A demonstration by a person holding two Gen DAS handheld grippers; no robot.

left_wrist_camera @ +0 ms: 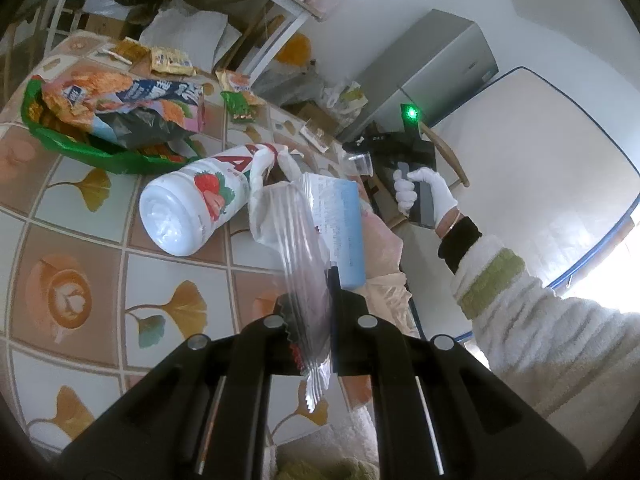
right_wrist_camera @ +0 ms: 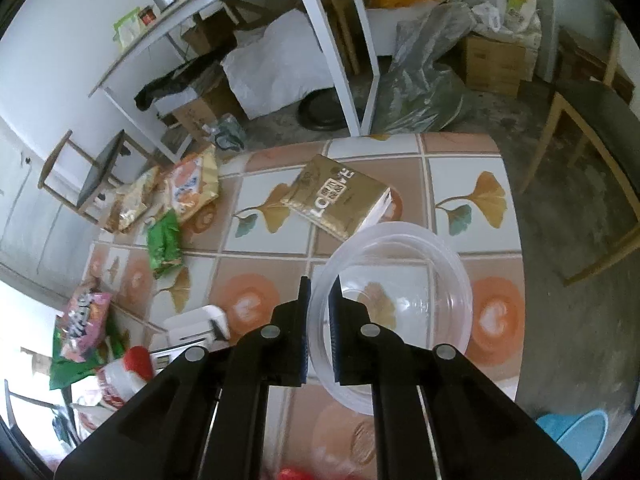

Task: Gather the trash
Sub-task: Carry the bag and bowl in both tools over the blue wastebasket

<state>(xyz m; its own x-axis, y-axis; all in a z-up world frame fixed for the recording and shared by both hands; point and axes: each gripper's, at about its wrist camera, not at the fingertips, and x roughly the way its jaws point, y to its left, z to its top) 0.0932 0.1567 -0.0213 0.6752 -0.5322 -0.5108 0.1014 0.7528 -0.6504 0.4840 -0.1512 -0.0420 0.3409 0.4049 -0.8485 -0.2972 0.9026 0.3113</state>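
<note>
My left gripper (left_wrist_camera: 308, 300) is shut on a clear plastic wrapper (left_wrist_camera: 304, 248) and holds it above the tiled table (left_wrist_camera: 80, 216). A white strawberry-print bottle (left_wrist_camera: 192, 208) lies on its side just beyond, next to a pale blue and white packet (left_wrist_camera: 348, 224). My right gripper (right_wrist_camera: 319, 292) is shut on the rim of a clear plastic cup (right_wrist_camera: 392, 296) and holds it over the table (right_wrist_camera: 460, 152). In the left wrist view the right gripper (left_wrist_camera: 360, 160) shows at the far right with the cup (left_wrist_camera: 358, 164) in it.
A green bag (left_wrist_camera: 80, 144) full of snack wrappers sits at the left. Loose snack packets (left_wrist_camera: 240, 104) lie behind it. A gold box (right_wrist_camera: 340, 200), a green packet (right_wrist_camera: 164, 240) and orange packets (right_wrist_camera: 192, 184) lie on the table. A chair (right_wrist_camera: 592, 152) and a blue bin (right_wrist_camera: 576, 432) stand to the right.
</note>
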